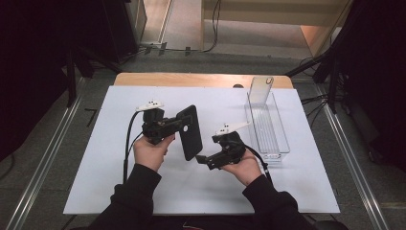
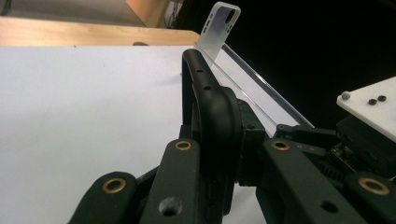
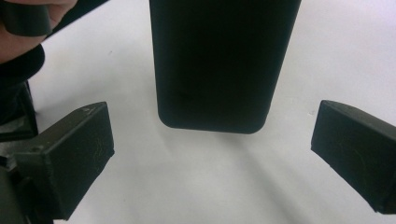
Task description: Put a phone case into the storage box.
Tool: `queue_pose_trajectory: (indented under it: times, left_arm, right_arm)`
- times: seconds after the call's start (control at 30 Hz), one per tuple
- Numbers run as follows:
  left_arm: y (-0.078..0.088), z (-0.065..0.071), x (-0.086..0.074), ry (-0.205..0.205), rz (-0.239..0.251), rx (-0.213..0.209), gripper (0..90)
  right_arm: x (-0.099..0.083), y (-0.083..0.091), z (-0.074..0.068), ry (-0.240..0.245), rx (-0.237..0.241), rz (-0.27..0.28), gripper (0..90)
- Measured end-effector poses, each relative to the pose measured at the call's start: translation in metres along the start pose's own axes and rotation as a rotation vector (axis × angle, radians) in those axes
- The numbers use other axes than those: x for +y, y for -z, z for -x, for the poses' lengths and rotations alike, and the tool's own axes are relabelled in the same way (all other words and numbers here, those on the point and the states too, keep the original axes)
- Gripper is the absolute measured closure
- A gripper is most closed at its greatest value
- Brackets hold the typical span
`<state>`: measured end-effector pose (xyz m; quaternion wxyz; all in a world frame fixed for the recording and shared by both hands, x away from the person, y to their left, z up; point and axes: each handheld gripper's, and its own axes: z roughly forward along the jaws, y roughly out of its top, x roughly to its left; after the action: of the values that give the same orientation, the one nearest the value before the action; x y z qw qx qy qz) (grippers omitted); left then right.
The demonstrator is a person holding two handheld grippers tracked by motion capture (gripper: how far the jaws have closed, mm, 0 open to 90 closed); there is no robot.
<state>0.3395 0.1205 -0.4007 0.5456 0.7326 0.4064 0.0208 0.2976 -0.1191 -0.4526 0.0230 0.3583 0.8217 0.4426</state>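
Fingers of the left gripper (image 1: 174, 125) squeeze the black phone case (image 1: 189, 132) above the white surface (image 1: 287, 191), but the right gripper (image 1: 201, 159), fingers wide apart, might bump it loose.

Your left gripper (image 1: 173, 125) left of phone case (image 1: 189, 132), your right gripper (image 1: 203, 158) just right of its near end, tray (image 1: 282, 143) far right on the mat (image 1: 95, 167)

Wood table (image 1: 201, 79) w/ white sheet (image 1: 115, 158); clear tray (image 1: 268, 125) on sheet.
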Motion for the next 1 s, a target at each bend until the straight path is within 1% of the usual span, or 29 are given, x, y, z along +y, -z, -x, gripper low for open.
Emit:
queue_pose_trajectory:
  times: [0.13, 0.17, 0.2, 0.23, 0.33, 0.4, 0.5, 0.6, 0.67, 0.73, 0.83, 0.87, 1.0]
  left_arm:
    - [-0.001, 0.002, -0.003, -0.029, 0.007, 0.008, 82.1]
    - [-0.001, 0.003, -0.004, -0.035, 0.008, 0.012, 82.2]
    - [-0.001, 0.004, -0.005, -0.052, 0.006, 0.015, 82.1]
    - [-0.002, 0.005, -0.005, -0.054, 0.005, 0.011, 82.1]
    - [-0.004, 0.007, -0.007, -0.029, 0.000, -0.014, 82.1]
    - [-0.005, 0.009, -0.008, -0.022, 0.000, -0.027, 82.1]
    - [-0.006, 0.012, -0.008, -0.032, -0.007, -0.036, 82.1]
    - [-0.007, 0.014, -0.009, -0.034, -0.013, -0.039, 82.0]
    - [-0.008, 0.015, -0.010, -0.033, -0.014, -0.043, 82.0]
    - [-0.008, 0.015, -0.011, -0.030, -0.019, -0.048, 82.0]
    - [-0.010, 0.017, -0.012, -0.029, -0.022, -0.048, 82.0]
    - [-0.010, 0.018, -0.012, -0.035, -0.024, -0.046, 82.0]
    - [-0.011, 0.021, -0.013, -0.034, -0.029, -0.052, 82.0]
  right_arm:
    - [0.001, 0.000, 0.001, 0.006, -0.008, -0.002, 0.0]
    - [0.001, 0.000, 0.001, 0.004, -0.007, -0.001, 0.0]
    - [0.001, 0.001, 0.002, 0.001, -0.010, 0.003, 0.0]
    - [0.002, 0.002, 0.003, -0.005, -0.010, 0.009, 0.0]
    - [0.002, 0.004, 0.004, -0.022, -0.014, 0.032, 0.0]
    - [0.002, 0.004, 0.004, -0.024, -0.024, 0.040, 0.0]
    - [0.004, 0.004, 0.004, -0.036, -0.039, 0.052, 0.0]
    - [0.006, 0.006, 0.004, -0.051, -0.040, 0.060, 0.0]
    - [0.008, 0.007, 0.004, -0.054, -0.044, 0.080, 0.0]
    - [0.010, 0.008, 0.004, -0.057, -0.061, 0.094, 0.0]
    - [0.012, 0.009, 0.005, -0.067, -0.057, 0.106, 0.0]
    - [0.013, 0.009, 0.005, -0.071, -0.056, 0.109, 0.0]
    - [0.017, 0.008, 0.003, -0.070, -0.067, 0.113, 0.0]
